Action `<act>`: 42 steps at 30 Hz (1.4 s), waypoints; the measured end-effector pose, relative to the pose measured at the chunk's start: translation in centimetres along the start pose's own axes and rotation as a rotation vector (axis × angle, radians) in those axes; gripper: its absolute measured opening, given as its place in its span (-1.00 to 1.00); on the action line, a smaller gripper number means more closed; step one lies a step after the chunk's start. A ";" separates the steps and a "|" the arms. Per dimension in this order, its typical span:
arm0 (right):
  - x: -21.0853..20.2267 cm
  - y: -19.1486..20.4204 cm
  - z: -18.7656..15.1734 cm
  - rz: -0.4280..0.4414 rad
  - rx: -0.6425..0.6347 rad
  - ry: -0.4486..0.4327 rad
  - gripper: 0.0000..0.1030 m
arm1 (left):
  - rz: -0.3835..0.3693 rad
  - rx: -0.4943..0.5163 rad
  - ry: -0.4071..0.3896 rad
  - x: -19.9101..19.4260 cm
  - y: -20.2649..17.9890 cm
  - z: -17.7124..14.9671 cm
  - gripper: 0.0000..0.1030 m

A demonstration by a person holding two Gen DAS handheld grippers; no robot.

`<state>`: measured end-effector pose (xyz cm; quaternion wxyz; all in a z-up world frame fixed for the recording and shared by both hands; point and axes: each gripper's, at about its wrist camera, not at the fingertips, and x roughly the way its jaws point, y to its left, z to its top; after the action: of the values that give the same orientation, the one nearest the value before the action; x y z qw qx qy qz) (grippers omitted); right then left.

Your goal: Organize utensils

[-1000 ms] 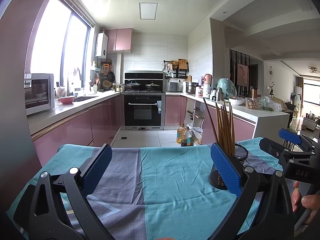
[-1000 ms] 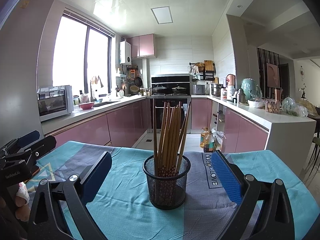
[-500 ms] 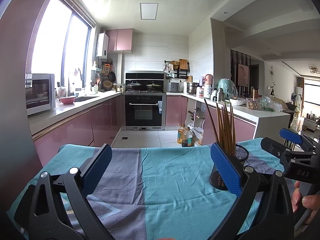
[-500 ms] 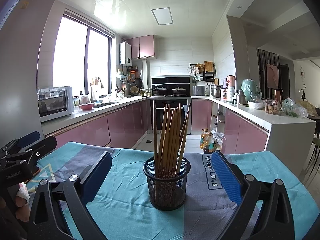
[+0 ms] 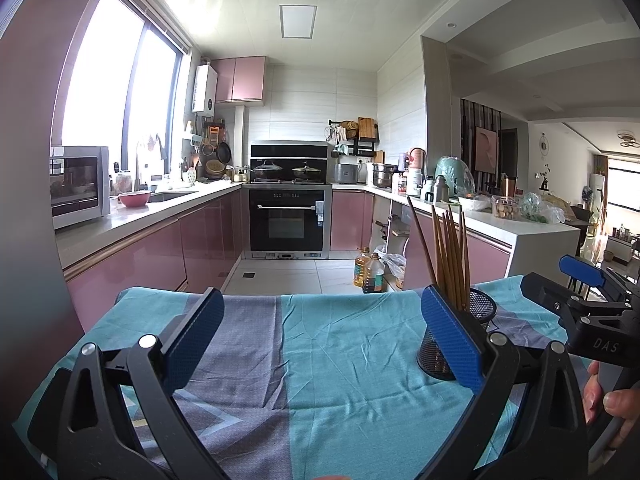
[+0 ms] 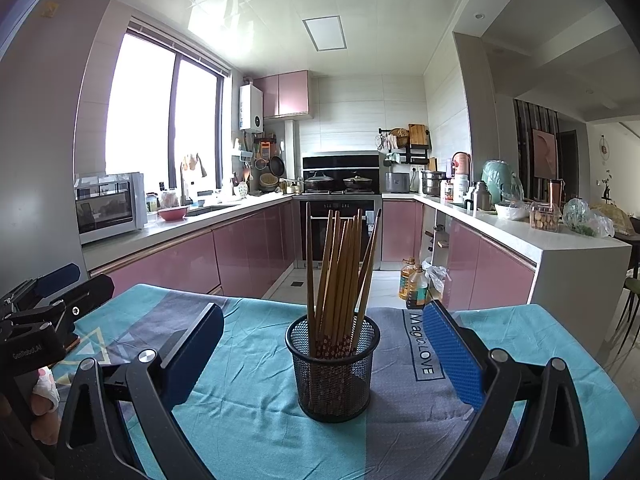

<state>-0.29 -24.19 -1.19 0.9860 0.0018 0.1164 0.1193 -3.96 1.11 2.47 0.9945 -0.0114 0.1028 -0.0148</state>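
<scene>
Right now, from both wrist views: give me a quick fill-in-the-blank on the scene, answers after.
1. The brown wooden chopsticks stand in a black ___ cup.
2. The right gripper is ___, holding nothing.
3. The cup sits on a teal and ___ tablecloth.
4. The left gripper faces bare ___.

Answers: mesh; open; grey; cloth

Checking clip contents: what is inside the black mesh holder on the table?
The mesh holder holds a bundle of wooden chopsticks, standing upright. Their patterned lower ends show through the mesh; the holder's bottom is hidden.

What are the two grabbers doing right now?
Left gripper: open, holding nothing.
Right gripper: open, empty, facing the chopsticks cup.
</scene>
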 end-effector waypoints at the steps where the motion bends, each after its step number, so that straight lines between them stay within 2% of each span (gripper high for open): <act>1: 0.0 0.0 0.0 -0.002 -0.001 -0.001 0.88 | -0.001 0.000 0.001 0.0 0.0 0.0 0.89; 42: 0.0 -0.3 -0.2 -0.003 0.007 0.002 0.88 | 0.002 0.001 0.012 0.0 -0.2 -0.3 0.89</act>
<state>-0.28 -24.50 -1.38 0.9860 0.0049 0.1180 0.1174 -4.04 0.94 2.21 0.9939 -0.0109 0.1090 -0.0141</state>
